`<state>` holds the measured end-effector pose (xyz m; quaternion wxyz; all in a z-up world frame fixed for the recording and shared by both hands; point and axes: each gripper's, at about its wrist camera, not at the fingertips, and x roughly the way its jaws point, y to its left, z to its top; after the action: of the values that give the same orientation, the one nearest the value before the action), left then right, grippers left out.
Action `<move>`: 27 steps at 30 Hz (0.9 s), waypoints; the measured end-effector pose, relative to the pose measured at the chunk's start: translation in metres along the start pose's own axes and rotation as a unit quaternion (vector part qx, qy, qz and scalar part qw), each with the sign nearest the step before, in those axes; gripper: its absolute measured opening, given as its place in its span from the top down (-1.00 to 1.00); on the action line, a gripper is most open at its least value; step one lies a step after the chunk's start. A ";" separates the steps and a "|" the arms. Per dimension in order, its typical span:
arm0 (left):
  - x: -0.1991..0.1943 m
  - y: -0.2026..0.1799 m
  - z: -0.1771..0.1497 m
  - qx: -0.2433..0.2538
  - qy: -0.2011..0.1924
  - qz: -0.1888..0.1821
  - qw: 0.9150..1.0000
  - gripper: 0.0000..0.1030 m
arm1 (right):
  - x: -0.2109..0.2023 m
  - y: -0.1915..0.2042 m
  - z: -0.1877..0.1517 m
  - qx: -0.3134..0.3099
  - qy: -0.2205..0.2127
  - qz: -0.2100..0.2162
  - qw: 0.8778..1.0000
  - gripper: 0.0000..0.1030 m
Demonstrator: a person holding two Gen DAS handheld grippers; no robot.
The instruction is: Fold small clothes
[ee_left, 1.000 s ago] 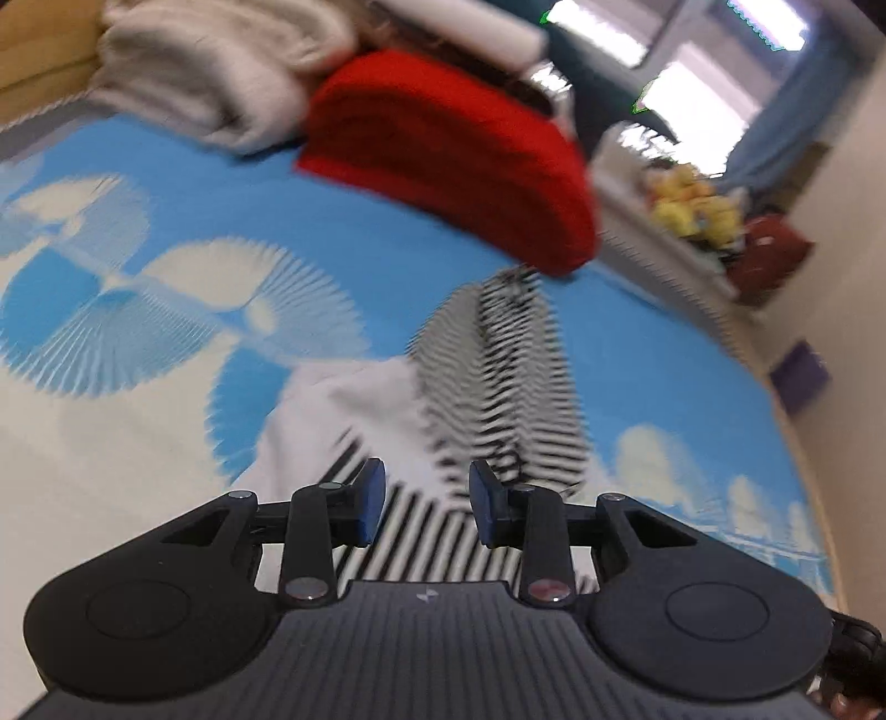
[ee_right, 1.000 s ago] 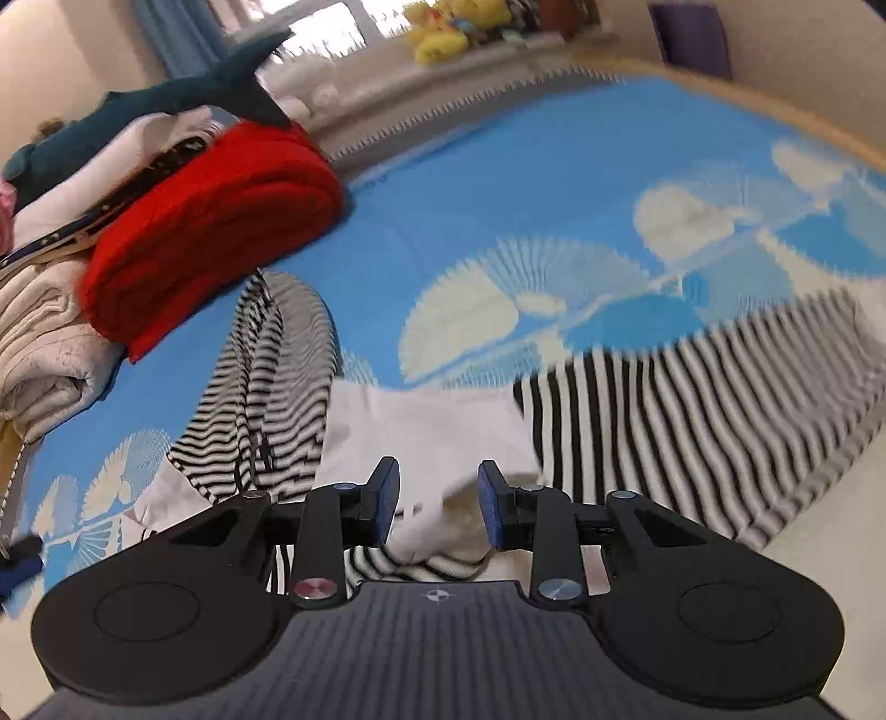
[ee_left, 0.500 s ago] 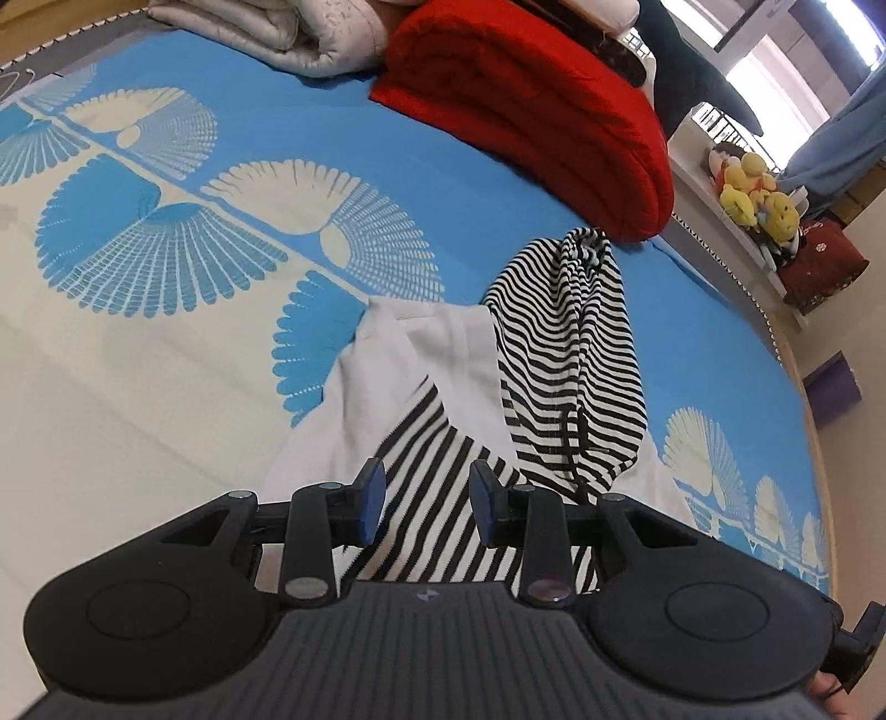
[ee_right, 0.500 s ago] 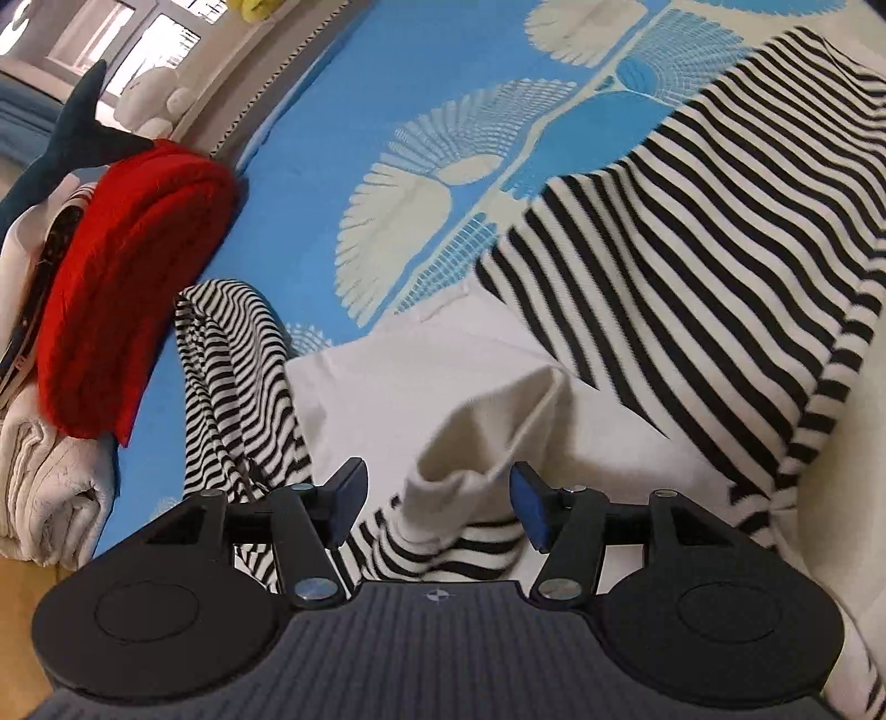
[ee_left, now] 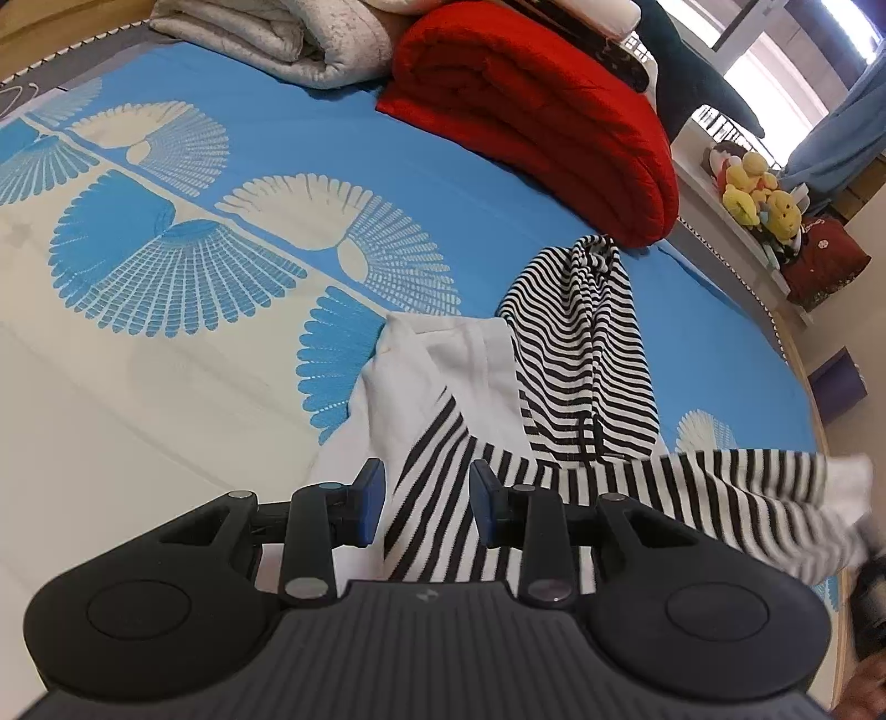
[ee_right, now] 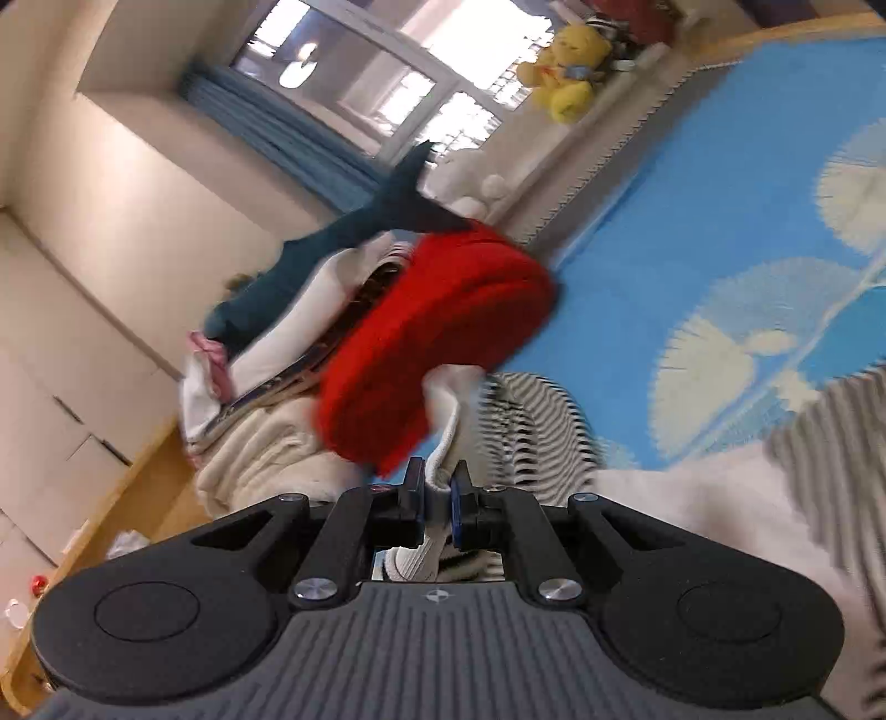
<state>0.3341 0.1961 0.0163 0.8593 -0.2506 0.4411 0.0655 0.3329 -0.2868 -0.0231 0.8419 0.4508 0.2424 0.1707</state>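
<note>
A black-and-white striped hoodie [ee_left: 576, 354] with white panels lies on the blue and white patterned bedspread [ee_left: 221, 277]. My left gripper [ee_left: 425, 501] is open and hovers just above the hoodie's striped body, holding nothing. My right gripper [ee_right: 437, 493] is shut on the white ribbed cuff [ee_right: 443, 437] of a sleeve and holds it lifted. That striped sleeve [ee_left: 747, 498] stretches in the air across the right of the left wrist view. The hood [ee_right: 531, 426] shows blurred in the right wrist view.
A folded red blanket [ee_left: 542, 111] and a cream blanket [ee_left: 288, 39] lie at the far side of the bed, with a dark blue plush shark [ee_right: 354, 238] on top. Yellow plush toys [ee_left: 758, 194] sit on the window ledge. The wooden bed edge [ee_right: 111, 498] is on the left.
My right gripper has closed on the white cuff and lifted it, tilting up towards the window. The sleeve now hangs across the left wrist view. My left gripper stayed open, nearly in place.
</note>
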 end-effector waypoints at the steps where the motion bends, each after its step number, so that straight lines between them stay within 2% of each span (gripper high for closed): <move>1: 0.001 -0.002 -0.001 0.002 0.002 -0.001 1.000 0.31 | -0.001 -0.011 -0.002 -0.003 0.018 -0.046 0.999 0.84; 2: 0.003 -0.004 -0.003 0.007 0.007 -0.003 1.000 0.31 | 0.002 -0.022 -0.005 -0.015 0.042 -0.113 0.993 0.84; 3: 0.005 -0.007 -0.005 0.011 0.011 -0.004 1.000 0.31 | 0.007 -0.035 -0.010 -0.034 0.073 -0.192 0.978 0.83; 4: 0.008 -0.010 -0.007 0.016 0.017 -0.004 1.000 0.31 | 0.013 -0.049 -0.018 -0.051 0.112 -0.282 0.952 0.75; 5: 0.011 -0.013 -0.010 0.022 0.023 -0.003 0.999 0.31 | 0.015 -0.066 -0.025 -0.047 0.137 -0.353 0.924 0.75; 6: 0.014 -0.016 -0.013 0.028 0.028 -0.002 0.999 0.31 | 0.008 -0.082 -0.028 -0.014 0.133 -0.381 0.915 0.75; 8: 0.020 -0.022 -0.020 0.039 0.040 -0.004 0.998 0.31 | 0.001 -0.088 -0.026 0.020 0.113 -0.371 0.922 0.75; 9: 0.024 -0.026 -0.025 0.046 0.049 -0.009 0.998 0.31 | -0.001 -0.082 -0.024 0.010 0.098 -0.354 0.930 0.74; 10: 0.028 -0.029 -0.029 0.052 0.057 -0.016 0.997 0.31 | -0.001 -0.071 -0.023 -0.010 0.086 -0.327 0.941 0.66; 11: 0.033 -0.032 -0.034 0.059 0.071 -0.025 0.995 0.31 | 0.000 -0.062 -0.024 -0.023 0.080 -0.300 0.950 0.47; 13: 0.043 -0.035 -0.044 0.065 0.094 -0.039 0.993 0.31 | 0.005 -0.059 -0.025 -0.017 0.096 -0.245 0.965 0.22; 14: 0.049 -0.036 -0.050 0.064 0.108 -0.045 0.991 0.31 | 0.012 -0.064 -0.025 -0.001 0.119 -0.237 0.964 0.10; 15: 0.056 -0.035 -0.056 0.065 0.122 -0.044 0.989 0.31 | 0.017 -0.073 -0.028 0.014 0.150 -0.241 0.959 0.09; 16: 0.063 -0.033 -0.061 0.065 0.135 -0.040 0.988 0.31 | 0.023 -0.083 -0.034 0.027 0.187 -0.261 0.947 0.09; 17: 0.071 -0.032 -0.066 0.063 0.149 -0.035 0.986 0.31 | 0.025 -0.095 -0.037 0.032 0.213 -0.294 0.931 0.25; 18: 0.079 -0.030 -0.072 0.064 0.165 -0.021 0.984 0.31 | 0.026 -0.103 -0.039 0.035 0.223 -0.322 0.920 0.31; 20: 0.089 -0.028 -0.079 0.071 0.182 0.006 0.981 0.31 | 0.020 -0.106 -0.033 0.056 0.208 -0.312 0.926 0.25; 22: 0.089 -0.033 -0.079 0.079 0.176 0.018 0.981 0.31 | 0.012 -0.093 -0.020 0.035 0.175 -0.304 0.936 0.12; 24: 0.076 -0.048 -0.074 0.104 0.141 0.019 0.984 0.31 | 0.002 -0.084 -0.006 -0.001 0.136 -0.304 0.943 0.06; 27: 0.055 -0.072 -0.067 0.143 0.090 0.016 0.986 0.26 | -0.026 -0.108 0.018 -0.002 0.092 -0.329 0.940 0.05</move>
<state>0.3425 0.0948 -0.0329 0.8421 -0.1227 0.5251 -0.0070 0.3296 -0.3700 -0.0988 0.8258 0.3270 0.4536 -0.0741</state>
